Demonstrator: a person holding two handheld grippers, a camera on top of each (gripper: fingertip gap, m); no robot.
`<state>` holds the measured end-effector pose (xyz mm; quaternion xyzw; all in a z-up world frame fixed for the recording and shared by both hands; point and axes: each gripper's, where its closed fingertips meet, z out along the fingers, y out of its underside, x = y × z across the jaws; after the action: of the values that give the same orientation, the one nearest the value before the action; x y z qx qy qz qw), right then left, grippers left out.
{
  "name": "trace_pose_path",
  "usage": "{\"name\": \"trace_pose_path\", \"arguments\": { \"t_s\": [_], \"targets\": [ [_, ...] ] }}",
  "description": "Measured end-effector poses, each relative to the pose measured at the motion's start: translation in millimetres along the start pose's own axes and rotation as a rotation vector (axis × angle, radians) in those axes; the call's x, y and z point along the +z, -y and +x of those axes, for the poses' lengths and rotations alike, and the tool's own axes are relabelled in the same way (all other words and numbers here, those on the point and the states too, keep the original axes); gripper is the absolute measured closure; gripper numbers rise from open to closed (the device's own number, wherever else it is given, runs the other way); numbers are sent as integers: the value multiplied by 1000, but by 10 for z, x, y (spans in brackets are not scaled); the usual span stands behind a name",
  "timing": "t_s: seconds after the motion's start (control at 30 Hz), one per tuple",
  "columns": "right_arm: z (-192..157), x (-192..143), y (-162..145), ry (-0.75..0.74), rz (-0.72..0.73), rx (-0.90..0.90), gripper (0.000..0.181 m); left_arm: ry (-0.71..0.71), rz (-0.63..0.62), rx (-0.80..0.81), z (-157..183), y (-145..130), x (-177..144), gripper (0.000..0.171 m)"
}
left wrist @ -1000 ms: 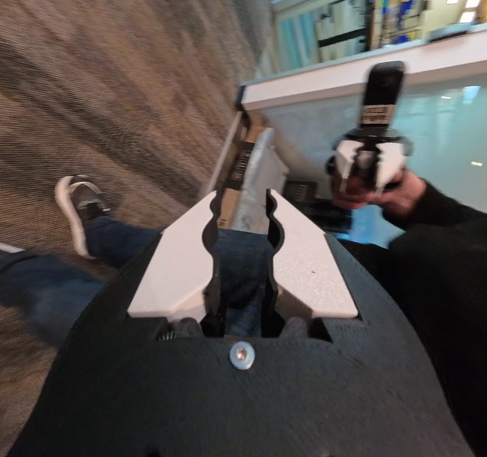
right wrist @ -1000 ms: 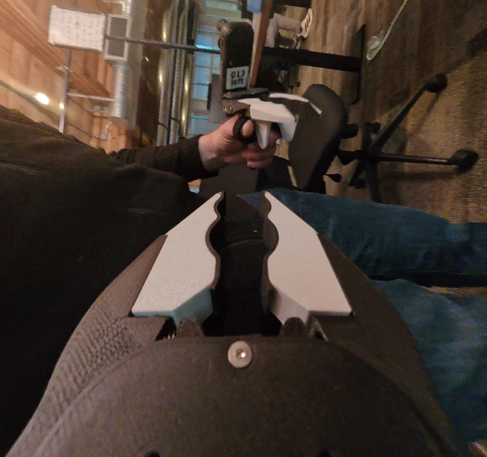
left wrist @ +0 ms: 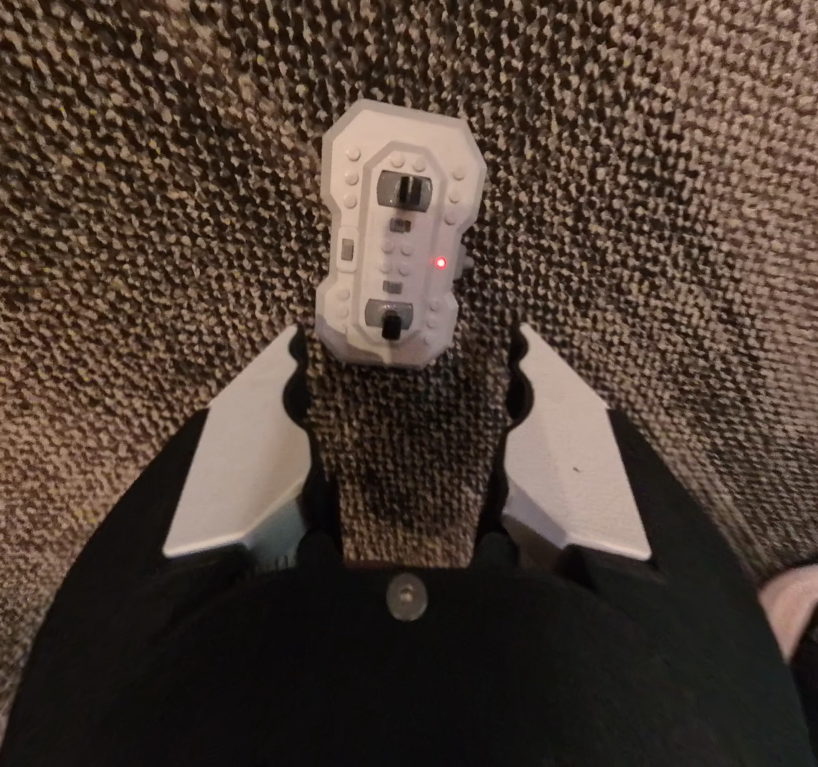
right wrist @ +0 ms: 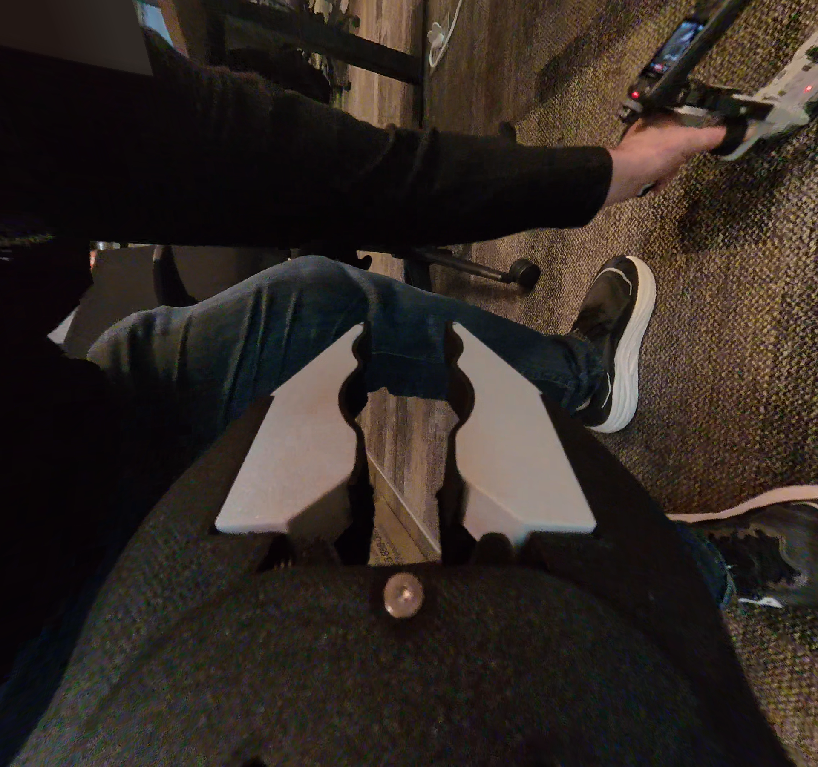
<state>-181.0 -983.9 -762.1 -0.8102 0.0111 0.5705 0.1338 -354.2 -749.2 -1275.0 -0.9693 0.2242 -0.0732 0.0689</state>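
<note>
Speckled brown carpet [left wrist: 177,170] carries a white studded remote-style controller [left wrist: 394,254], lying flat, red light on; black shoe with white sole [right wrist: 619,343] and office-chair caster [right wrist: 524,274] also rest on it

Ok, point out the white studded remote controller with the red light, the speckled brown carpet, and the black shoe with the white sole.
White studded remote controller [left wrist: 389,254]: left wrist view, centre of its face.
Speckled brown carpet [left wrist: 642,170]: left wrist view, bare patch.
Black shoe with white sole [right wrist: 613,330]: right wrist view, black upper.
</note>
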Motion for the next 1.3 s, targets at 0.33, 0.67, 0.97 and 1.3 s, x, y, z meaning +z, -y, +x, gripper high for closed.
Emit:
{"name": "trace_pose_path", "arguments": {
  "t_s": [0.33, 0.67, 0.97, 1.3],
  "targets": [
    [338, 308, 141, 6, -55, -38, 153, 15, 113, 4, 3, 67, 73, 107],
    [1676, 565, 24, -154, -87, 16, 137, -200, 128, 122, 663, -104, -306, 107],
    [3213, 968, -24, -100, 114, 505, 104, -467, 129, 276, 1666, -445, -1010, 108],
    [2471, 853, 71, 235, 283, 717, 119, -655, 213, 389, 2573, -490, -2721, 109]
  ]
}}
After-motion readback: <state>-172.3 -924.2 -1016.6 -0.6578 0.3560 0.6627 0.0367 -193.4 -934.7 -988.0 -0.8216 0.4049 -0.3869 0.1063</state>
